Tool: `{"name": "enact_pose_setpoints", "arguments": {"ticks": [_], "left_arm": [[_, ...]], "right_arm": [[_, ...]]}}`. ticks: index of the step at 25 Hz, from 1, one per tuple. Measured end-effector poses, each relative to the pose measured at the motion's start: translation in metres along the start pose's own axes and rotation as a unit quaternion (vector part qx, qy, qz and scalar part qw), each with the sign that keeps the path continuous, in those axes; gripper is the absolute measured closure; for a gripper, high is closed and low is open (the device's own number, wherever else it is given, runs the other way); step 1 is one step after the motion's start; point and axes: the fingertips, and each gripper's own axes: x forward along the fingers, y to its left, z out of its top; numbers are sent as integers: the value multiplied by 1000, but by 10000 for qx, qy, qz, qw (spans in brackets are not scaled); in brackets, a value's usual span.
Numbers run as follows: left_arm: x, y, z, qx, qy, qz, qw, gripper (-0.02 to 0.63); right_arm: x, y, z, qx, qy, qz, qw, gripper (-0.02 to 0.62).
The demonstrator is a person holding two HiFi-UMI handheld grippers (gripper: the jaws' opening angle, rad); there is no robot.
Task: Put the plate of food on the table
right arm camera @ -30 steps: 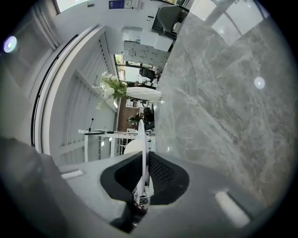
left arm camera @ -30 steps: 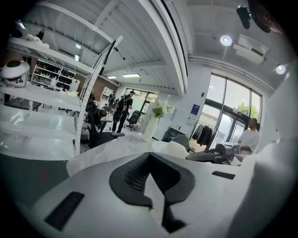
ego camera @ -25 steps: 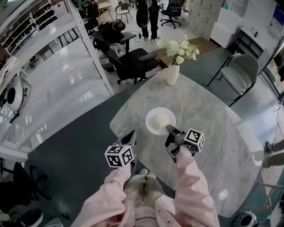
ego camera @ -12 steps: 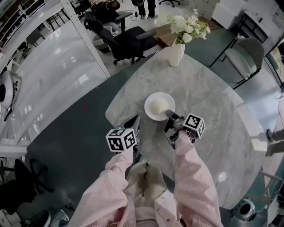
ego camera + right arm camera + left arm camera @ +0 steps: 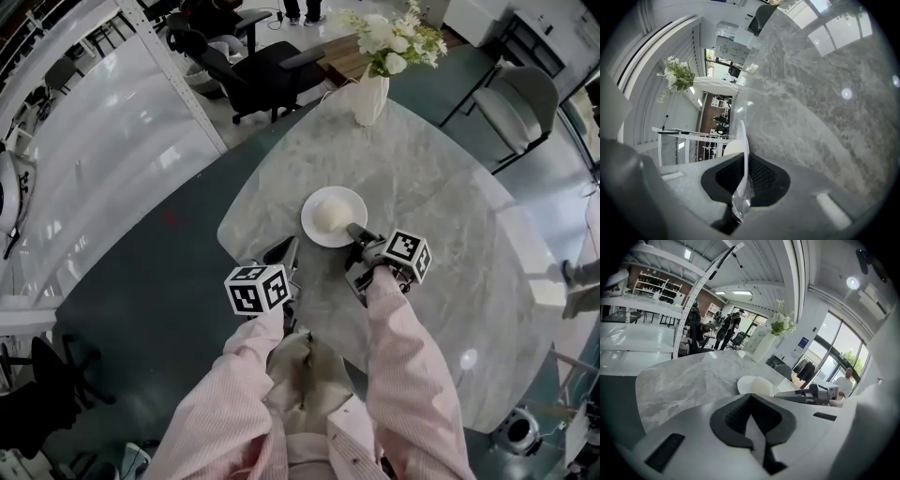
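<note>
In the head view, the white plate [image 5: 317, 200] sat mid-frame over the marble counter [image 5: 441, 206], holding a pale, round mound of food [image 5: 331, 217]. The right gripper [image 5: 354, 232] pinched its near rim, and the left gripper [image 5: 284, 251] hung lower left.

In the left gripper view, the jaws were together and empty.

In the right gripper view, the jaws were clamped on the thin rim. The plate looked stiff, light, probably slippery and breakable.

White round plate [image 5: 351, 199], level, pale mound of food [image 5: 329, 217] on it, over grey marble table [image 5: 441, 178]
</note>
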Motion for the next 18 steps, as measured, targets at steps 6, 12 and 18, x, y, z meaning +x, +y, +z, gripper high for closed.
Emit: {"name": "enact_pose_setpoints", "arguments": {"ticks": [6, 12, 18], "left_arm": [[0, -1, -1, -3, 36, -17, 10000, 614], [-1, -1, -4, -21, 52, -35, 10000, 614], [-3, 0, -4, -40, 49, -26, 10000, 614]], "right_arm": [[0, -2, 1, -176, -58, -240, 9995, 571], [4, -3, 3, -609, -28, -641, 9961, 571], [3, -5, 5, -1333, -155, -1192, 9838, 545]]}}
